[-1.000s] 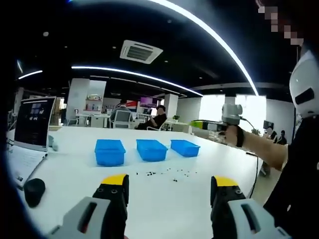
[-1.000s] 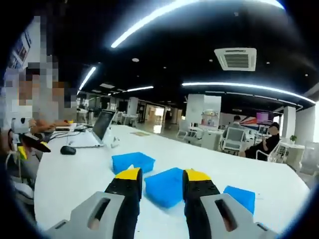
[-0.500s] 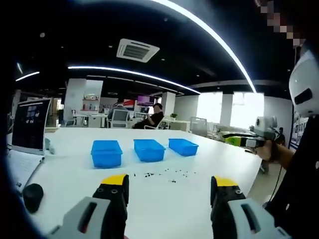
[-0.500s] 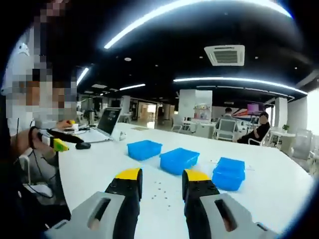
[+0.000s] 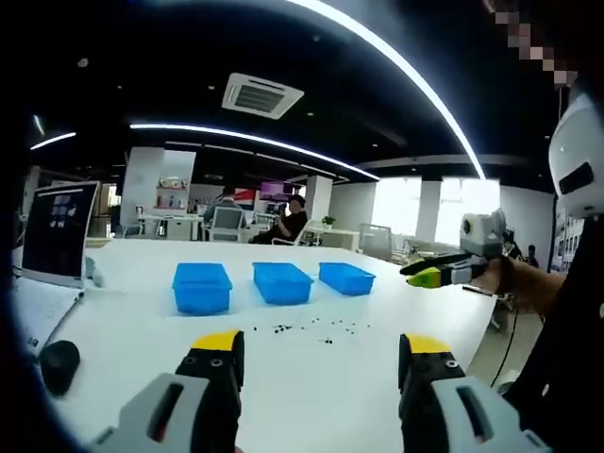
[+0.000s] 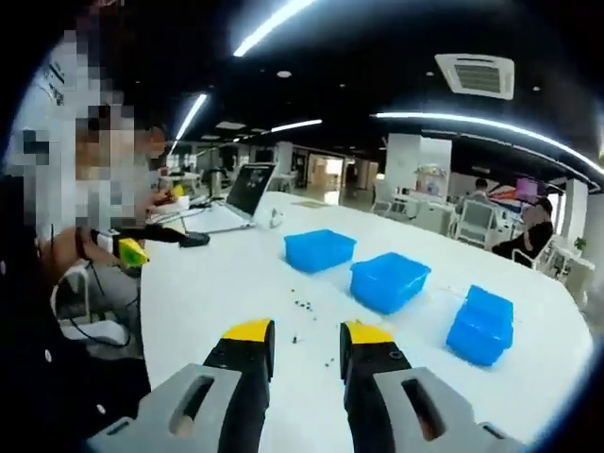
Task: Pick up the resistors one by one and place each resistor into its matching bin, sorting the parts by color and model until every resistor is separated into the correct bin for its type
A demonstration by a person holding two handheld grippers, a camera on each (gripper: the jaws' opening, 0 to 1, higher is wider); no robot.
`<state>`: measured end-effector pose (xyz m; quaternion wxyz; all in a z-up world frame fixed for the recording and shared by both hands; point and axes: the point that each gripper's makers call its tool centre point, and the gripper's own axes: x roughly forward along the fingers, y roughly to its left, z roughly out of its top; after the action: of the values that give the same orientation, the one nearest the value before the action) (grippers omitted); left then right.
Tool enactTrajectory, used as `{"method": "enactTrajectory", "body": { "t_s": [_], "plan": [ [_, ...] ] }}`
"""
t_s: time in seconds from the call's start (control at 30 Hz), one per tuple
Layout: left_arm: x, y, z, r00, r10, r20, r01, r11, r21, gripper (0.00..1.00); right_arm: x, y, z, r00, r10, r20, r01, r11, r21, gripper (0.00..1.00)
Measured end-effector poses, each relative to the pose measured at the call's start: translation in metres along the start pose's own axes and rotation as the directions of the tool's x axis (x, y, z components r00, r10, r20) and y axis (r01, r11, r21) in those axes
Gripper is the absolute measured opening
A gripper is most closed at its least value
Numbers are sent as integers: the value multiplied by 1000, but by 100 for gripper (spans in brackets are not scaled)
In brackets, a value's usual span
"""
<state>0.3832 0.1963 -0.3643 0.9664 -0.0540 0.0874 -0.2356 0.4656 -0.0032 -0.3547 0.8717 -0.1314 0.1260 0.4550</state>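
Small dark resistors (image 5: 311,330) lie scattered on the white table (image 5: 132,326), in front of three blue bins (image 5: 201,287) (image 5: 282,282) (image 5: 346,277) set in a row. My left gripper (image 5: 323,344) hangs above the table's near side, open wide with nothing between its jaws. My right gripper (image 5: 425,276) comes in from the right, held in a hand, pointing left over the table edge. In the right gripper view the resistors (image 6: 307,304) lie just ahead of my right gripper (image 6: 308,332), which is open with a narrow empty gap; the bins (image 6: 319,249) (image 6: 388,280) (image 6: 481,325) stand beyond.
A laptop (image 5: 57,236) and a black mouse (image 5: 57,363) sit at the table's left end; the same laptop (image 6: 241,193) shows far off. A person sits close at the left, a hand holding my left gripper (image 6: 132,250). Chairs and people are far behind.
The right gripper has swung down from pointing upward and now points left toward the table; its view has tipped down toward the table. The left gripper has barely moved.
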Motion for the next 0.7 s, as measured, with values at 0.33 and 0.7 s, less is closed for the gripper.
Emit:
{"method": "enactTrajectory", "body": {
  "t_s": [0.33,0.7],
  "plan": [
    [-1,-1,-6,1000,-7,-1,7,1000,-18,67,66,17,-26,926,202,-320,-235,970,-67,27],
    [-7,-4,-9,1000,-5,7,6,999,-36,67,118,28,-64,820,235,-522,-347,929,-127,23]
  ]
}}
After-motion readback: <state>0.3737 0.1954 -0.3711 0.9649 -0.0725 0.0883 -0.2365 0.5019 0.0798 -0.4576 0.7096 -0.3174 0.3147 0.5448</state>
